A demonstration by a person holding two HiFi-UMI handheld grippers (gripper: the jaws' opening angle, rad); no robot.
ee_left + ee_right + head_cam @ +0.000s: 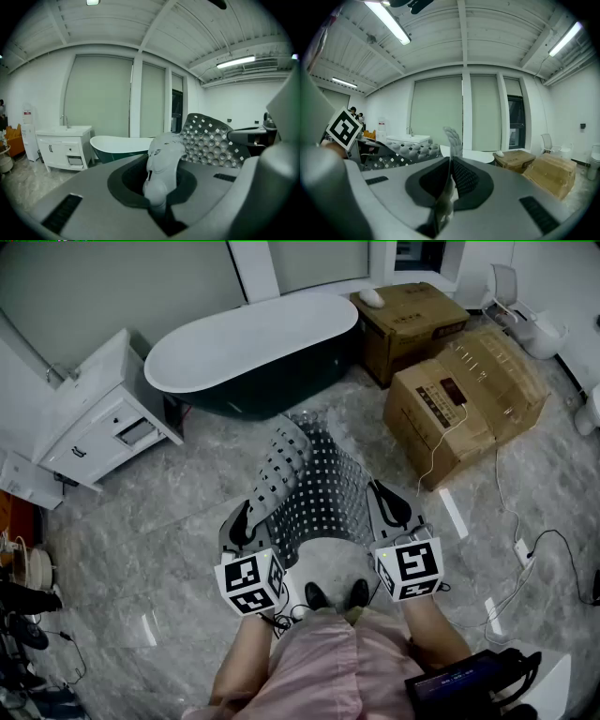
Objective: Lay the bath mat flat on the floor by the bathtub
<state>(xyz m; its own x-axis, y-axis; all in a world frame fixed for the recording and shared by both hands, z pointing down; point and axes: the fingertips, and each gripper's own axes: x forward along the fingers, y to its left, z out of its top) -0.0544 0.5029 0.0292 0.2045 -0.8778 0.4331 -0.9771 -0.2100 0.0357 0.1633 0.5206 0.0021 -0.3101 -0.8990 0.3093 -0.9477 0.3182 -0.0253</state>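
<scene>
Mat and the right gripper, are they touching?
Touching. The right gripper view shows the right gripper shut on the mat, whose edge sticks up between the jaws.

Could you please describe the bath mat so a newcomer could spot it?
Find the dark-sided bathtub at the back of the floor. In front of it, the bath mat is held between the left gripper and right gripper. Unlike the plain cardboard boxes nearby, it is a floppy grey sheet dotted with holes and suction cups.
</scene>
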